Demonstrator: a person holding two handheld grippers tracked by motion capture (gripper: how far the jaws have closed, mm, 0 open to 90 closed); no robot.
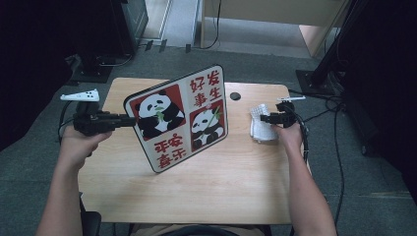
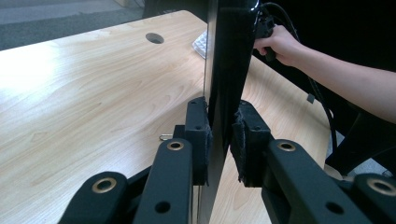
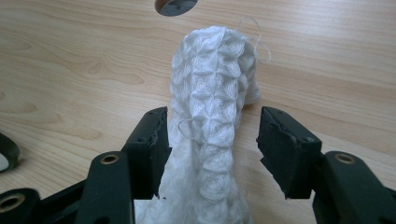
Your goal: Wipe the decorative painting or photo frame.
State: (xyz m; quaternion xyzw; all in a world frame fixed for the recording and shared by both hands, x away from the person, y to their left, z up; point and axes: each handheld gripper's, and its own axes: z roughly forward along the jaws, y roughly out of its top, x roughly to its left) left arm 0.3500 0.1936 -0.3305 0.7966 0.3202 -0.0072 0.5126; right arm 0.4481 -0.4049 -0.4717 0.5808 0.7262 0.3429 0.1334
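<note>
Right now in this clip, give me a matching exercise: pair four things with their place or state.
1. panda-printed square board
2. white knitted cloth
3. left hand-held gripper
4. round dark hole in the wooden table

a. lying between open jaws
b. shut on an edge
c. standing tilted on the table
d. beyond the cloth

Pairs: 1-c, 2-a, 3-b, 4-d
</note>
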